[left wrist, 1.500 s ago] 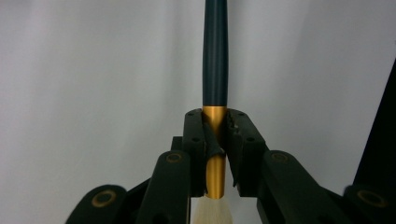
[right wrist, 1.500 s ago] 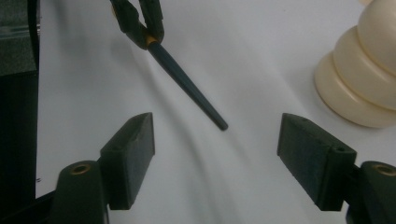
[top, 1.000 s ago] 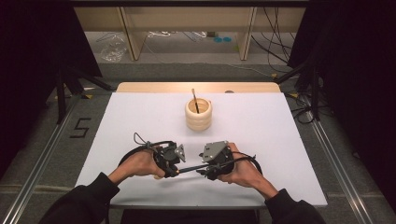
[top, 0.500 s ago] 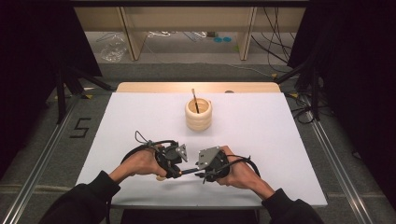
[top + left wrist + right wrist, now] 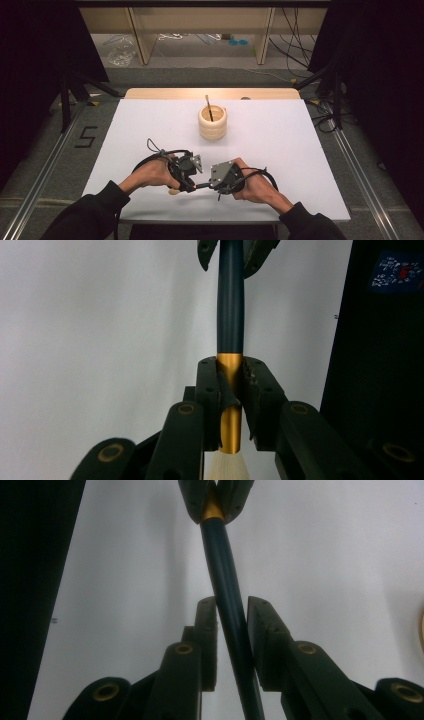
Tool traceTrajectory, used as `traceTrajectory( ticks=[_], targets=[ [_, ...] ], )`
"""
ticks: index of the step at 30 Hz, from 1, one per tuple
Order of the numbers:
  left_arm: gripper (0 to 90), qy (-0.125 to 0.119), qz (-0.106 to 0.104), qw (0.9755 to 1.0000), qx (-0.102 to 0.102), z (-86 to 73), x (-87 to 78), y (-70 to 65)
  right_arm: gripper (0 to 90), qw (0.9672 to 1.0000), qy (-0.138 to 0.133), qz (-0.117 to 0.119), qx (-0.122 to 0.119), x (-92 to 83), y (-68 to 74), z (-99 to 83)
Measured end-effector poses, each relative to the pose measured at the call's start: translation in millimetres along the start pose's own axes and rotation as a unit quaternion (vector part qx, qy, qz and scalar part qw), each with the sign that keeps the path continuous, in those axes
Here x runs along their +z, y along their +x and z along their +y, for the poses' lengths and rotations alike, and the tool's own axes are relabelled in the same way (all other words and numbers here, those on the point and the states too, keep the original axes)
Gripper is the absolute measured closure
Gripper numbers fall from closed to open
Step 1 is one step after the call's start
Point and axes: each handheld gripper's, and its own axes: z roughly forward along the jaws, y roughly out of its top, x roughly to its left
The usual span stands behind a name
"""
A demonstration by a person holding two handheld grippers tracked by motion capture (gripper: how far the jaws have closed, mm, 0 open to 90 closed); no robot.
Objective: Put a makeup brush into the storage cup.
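Two hand-held grippers on one brush

One brush (image 5: 202,185) is held level just above the near part of the white worktop (image 5: 125,130), between the two hands. Its gold ferrule (image 5: 230,405) is clamped in the left hand-held gripper (image 5: 189,172), whose jaws are closed tight on the metal; pale bristles (image 5: 225,467) are seen just behind the jaws in the left gripper view. The dark blue handle (image 5: 227,595) runs from there across to the right hand-held gripper (image 5: 220,181). In the right gripper view the handle is seen lying slightly askew between the jaws, which have just been closing around it; one jaw is set against the handle, while a narrow gap appears at the other, so a full grip is not yet shown.

Farther back, near the middle of the worktop and well apart from both hands, a ribbed cream-coloured holder (image 5: 212,123) is placed upright, with a thin dark stick (image 5: 209,107) leaning inside it. A wooden strip (image 5: 150,93) is seen along the far edge.
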Motion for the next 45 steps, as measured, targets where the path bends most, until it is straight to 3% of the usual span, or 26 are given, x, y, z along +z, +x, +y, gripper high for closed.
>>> traceTrajectory(
  ticks=[16, 17, 19, 22, 23, 26, 27, 29, 31, 32, 33, 35, 36, 37, 40, 41, 42, 43, 45],
  targets=[
    [78.3, -0.01, -0.021, 0.9997, -0.01, 3.6, 0.8, 3.3, 77.4, 0.9996, -0.001, -0.001, -0.028, 1.0, 1.9, 0.9],
    [78.3, -0.024, -0.027, 0.9989, -0.028, 3.5, 2.0, 2.1, 77.4, 0.9997, -0.006, 0.001, -0.023, 1.4, 3.2, 1.5],
    [78.3, -0.018, -0.032, 0.9992, -0.017, 3.6, 0.5, 5.2, 77.6, 0.9997, -0.008, 0.002, -0.022, 1.5, 3.7, 1.6],
    [78.3, -0.016, -0.035, 0.9991, -0.018, 4.2, 0.6, 5.3, 77.8, 0.9994, -0.007, -0.001, -0.034, 1.2, 3.1, 2.0],
    [78.3, -0.031, -0.037, 0.9983, -0.032, 5.0, 2.8, 3.2, 77.9, 0.9994, -0.01, 0.002, -0.034, 1.5, 4.1, 2.5],
    [78.3, -0.031, -0.038, 0.9983, -0.033, 5.5, 3.2, 3.6, 77.9, 0.9993, -0.011, 0.005, -0.036, 1.9, 4.1, 2.6],
    [78.2, -0.046, -0.043, 0.9966, -0.053, 5.5, 5.1, 1.3, 78.0, 0.9989, -0.012, 0.01, -0.043, 2.8, 3.6, 3.1],
    [78.3, -0.039, -0.042, 0.9974, -0.044, 5.5, 4.2, 2.9, 78.1, 0.999, -0.015, 0.012, -0.04, 3.0, 4.1, 3.3],
    [78.2, -0.047, -0.05, 0.9961, -0.055, 5.7, 4.8, 1.8, 78.5, 0.999, -0.013, 0.01, -0.041, 3.0, 4.6, 3.4],
    [78.2, -0.034, -0.047, 0.9976, -0.038, 5.8, 3.3, 4.6, 78.5, 0.999, -0.013, 0.01, -0.041, 3.0, 4.6, 3.4],
    [78.2, -0.04, -0.05, 0.9968, -0.048, 6.5, 4.0, 3.4, 78.8, 0.9987, -0.006, 0.004, -0.051, 2.7, 3.5, 3.5],
    [78.2, -0.05, -0.052, 0.9957, -0.058, 6.9, 5.2, 2.5, 78.9, 0.9988, -0.003, 0.003, -0.049, 2.2, 4.5, 3.6],
    [78.2, -0.05, -0.052, 0.9957, -0.058, 6.9, 5.2, 2.5, 79.1, 0.9985, -0.004, 0.014, -0.053, 3.2, 4.4, 3.7],
    [78.2, -0.053, -0.053, 0.9953, -0.062, 7.3, 5.3, 2.4, 79.3, 0.9987, 0.0, 0.005, -0.051, 2.5, 4.8, 3.6],
    [78.2, -0.054, -0.053, 0.9952, -0.062, 7.4, 5.0, 2.4, 79.4, 0.9987, 0.002, 0.002, -0.05, 2.5, 5.3, 3.8],
    [78.2, -0.041, -0.051, 0.9968, -0.046, 7.3, 3.1, 4.9, 79.5, 0.9984, 0.0, 0.0, -0.056, 2.7, 4.5, 4.0],
    [78.2, -0.039, -0.051, 0.997, -0.042, 7.2, 2.6, 5.7, 79.5, 0.9984, 0.0, 0.0, -0.056, 2.7, 4.5, 4.0],
    [78.2, -0.052, -0.053, 0.9956, -0.057, 7.0, 3.5, 4.0, 79.4, 0.9985, 0.0, 0.0, -0.056, 2.3, 4.6, 4.1],
    [78.2, -0.051, -0.052, 0.9958, -0.055, 6.9, 2.7, 4.5, 79.5, 0.9985, -0.001, 0.0, -0.055, 2.0, 4.4, 4.2]
  ],
)
